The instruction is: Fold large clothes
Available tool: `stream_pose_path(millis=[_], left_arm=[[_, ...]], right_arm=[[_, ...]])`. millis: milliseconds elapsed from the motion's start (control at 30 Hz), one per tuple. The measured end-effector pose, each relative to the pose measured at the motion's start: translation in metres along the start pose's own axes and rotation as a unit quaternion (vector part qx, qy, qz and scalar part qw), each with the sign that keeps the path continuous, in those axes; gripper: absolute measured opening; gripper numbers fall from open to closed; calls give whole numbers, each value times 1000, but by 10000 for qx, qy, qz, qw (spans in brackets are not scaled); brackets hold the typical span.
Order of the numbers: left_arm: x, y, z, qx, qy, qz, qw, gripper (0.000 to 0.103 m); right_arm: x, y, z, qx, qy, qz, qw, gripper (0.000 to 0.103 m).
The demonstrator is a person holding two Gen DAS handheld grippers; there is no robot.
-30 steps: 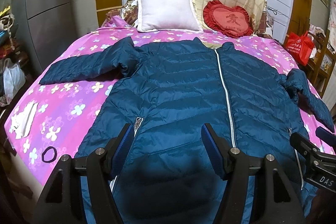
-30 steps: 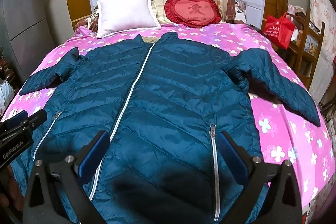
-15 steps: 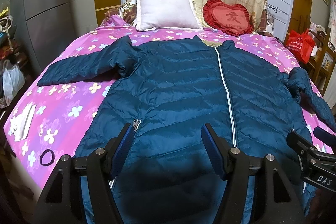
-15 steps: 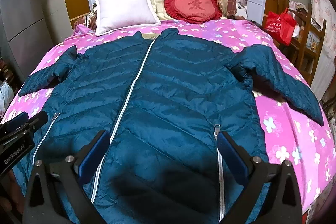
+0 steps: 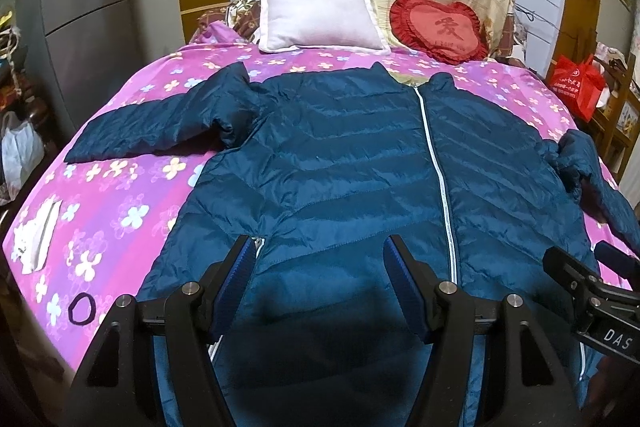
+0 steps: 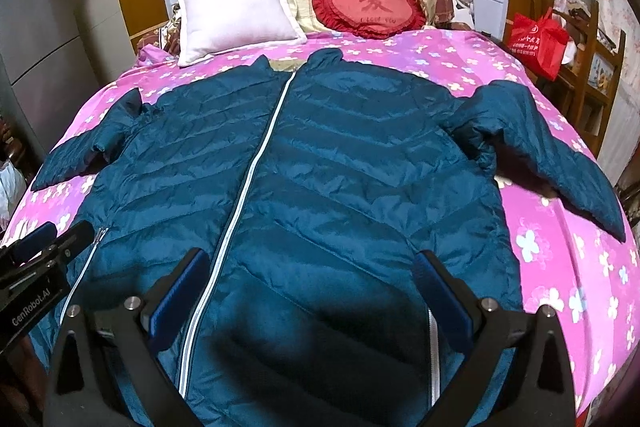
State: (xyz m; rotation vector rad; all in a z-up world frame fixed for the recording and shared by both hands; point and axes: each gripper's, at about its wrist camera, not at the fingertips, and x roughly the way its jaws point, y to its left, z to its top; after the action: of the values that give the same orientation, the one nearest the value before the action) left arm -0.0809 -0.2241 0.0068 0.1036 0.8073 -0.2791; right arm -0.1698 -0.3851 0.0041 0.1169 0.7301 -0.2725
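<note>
The blue padded jacket [image 5: 352, 163] is laid flat and face up on the bed [image 5: 132, 195], zipped along its white centre zip [image 5: 436, 167], with the collar toward the white pillow [image 5: 316, 13] and the red heart cushion [image 5: 438, 27]; both sleeves are spread outward, the left sleeve [image 5: 160, 123] across the pink floral cover and the right sleeve [image 6: 552, 155] slanting toward the bed's far side; no fold is seen in it yet, so the task is judged to be at its very start.

Compared with a second ago, very little is altered in the garment itself; it is only seen a little lower and larger in both views, and in the right wrist view the pocket zip [image 6: 434, 355] is now framed nearer the right-hand finger, which suggests that the right tool has been eased slightly forward over the hem; this is read as an approach being settled, not as a grasp.

The left tool [image 5: 320, 267] is held above the lower left front of the jacket, angled downward, its blue pads spread wide with nothing pinched between them; the right tool [image 6: 312, 283] is held likewise over the lower right front beside the centre zip, its fingers also wide apart and empty; each tool's tip is glimpsed at the edge of the other's view, so the two are kept side by side near the hem.

A black hair tie [image 5: 82, 309] and a white packet [image 5: 38, 241] are left on the cover, well apart from the jacket.
</note>
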Motion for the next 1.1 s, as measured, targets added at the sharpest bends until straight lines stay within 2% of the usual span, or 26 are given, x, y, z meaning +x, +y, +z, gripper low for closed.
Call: stream_pose_path(millis=[500, 1100], left_arm=[[10, -5, 5, -22, 69, -22, 10000, 46], [14, -4, 6, -12, 60, 16, 10000, 46]], right_arm=[[18, 2, 6, -13, 74, -83, 9999, 103], [21, 0, 7, 0, 94, -88, 9999, 103]])
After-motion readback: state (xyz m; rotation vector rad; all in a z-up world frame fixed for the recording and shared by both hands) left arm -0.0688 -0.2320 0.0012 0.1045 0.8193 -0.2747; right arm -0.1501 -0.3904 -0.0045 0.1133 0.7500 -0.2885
